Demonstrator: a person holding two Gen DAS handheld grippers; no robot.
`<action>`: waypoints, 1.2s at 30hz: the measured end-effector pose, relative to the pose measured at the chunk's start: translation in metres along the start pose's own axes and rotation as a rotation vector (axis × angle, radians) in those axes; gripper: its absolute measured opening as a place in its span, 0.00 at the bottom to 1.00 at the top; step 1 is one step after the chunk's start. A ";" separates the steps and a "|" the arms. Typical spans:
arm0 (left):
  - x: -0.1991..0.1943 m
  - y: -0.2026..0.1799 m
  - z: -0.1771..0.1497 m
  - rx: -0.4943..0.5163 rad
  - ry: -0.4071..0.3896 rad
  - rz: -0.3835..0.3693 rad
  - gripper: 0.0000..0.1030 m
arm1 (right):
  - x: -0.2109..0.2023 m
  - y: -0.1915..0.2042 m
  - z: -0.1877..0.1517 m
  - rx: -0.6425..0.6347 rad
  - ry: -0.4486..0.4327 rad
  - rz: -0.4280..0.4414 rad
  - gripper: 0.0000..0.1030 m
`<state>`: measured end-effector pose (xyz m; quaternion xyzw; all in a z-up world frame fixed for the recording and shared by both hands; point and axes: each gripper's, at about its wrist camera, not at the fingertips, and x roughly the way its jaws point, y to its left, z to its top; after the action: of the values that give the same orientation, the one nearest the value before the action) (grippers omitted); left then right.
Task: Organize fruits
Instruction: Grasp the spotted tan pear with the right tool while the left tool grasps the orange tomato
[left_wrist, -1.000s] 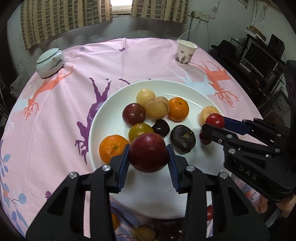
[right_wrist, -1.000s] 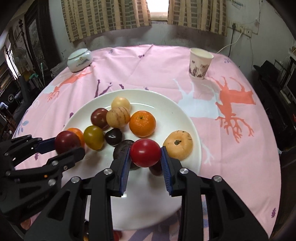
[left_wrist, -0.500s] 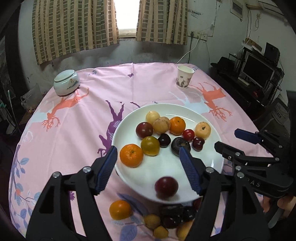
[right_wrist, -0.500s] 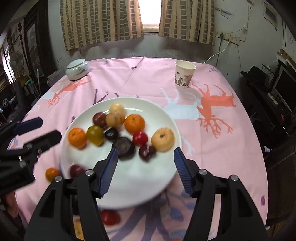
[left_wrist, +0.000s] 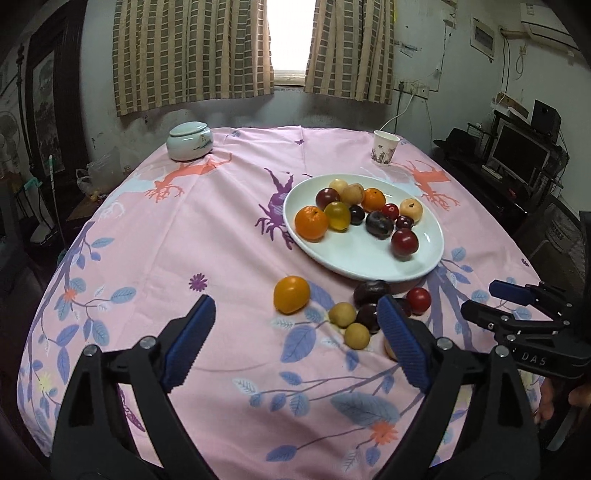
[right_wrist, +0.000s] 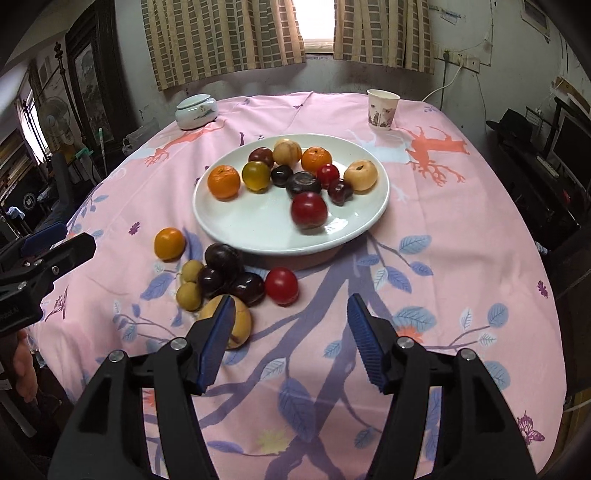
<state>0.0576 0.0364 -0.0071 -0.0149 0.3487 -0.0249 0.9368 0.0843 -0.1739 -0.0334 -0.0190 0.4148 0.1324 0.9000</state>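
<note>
Both tongs (left_wrist: 295, 339) (right_wrist: 291, 336) pulled back off plate (right_wrist: 258, 229), jaws open, empty

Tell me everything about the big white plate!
The white plate is round, wide and shallow, glossy like glazed ceramic. It lies flat on the pink tablecloth, past the middle of the table. On it sit two oranges, several dark and red plums, a yellow-green fruit and some pale tan ones, mostly crowded toward its far side, so the near part is bare. More fruit lies loose on the cloth just beside its near rim. Neither gripper touches it.
</note>
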 end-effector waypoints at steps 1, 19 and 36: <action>-0.003 0.003 -0.003 -0.010 -0.002 -0.004 0.88 | -0.002 0.004 -0.001 -0.010 -0.006 -0.003 0.62; 0.015 0.035 -0.028 -0.075 0.080 0.018 0.88 | 0.048 0.048 -0.021 -0.089 0.109 0.093 0.62; 0.120 0.023 0.002 0.010 0.199 0.074 0.87 | 0.018 0.006 -0.024 0.038 0.043 0.133 0.44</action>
<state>0.1502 0.0521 -0.0848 0.0054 0.4401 0.0065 0.8979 0.0763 -0.1677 -0.0619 0.0229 0.4367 0.1835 0.8804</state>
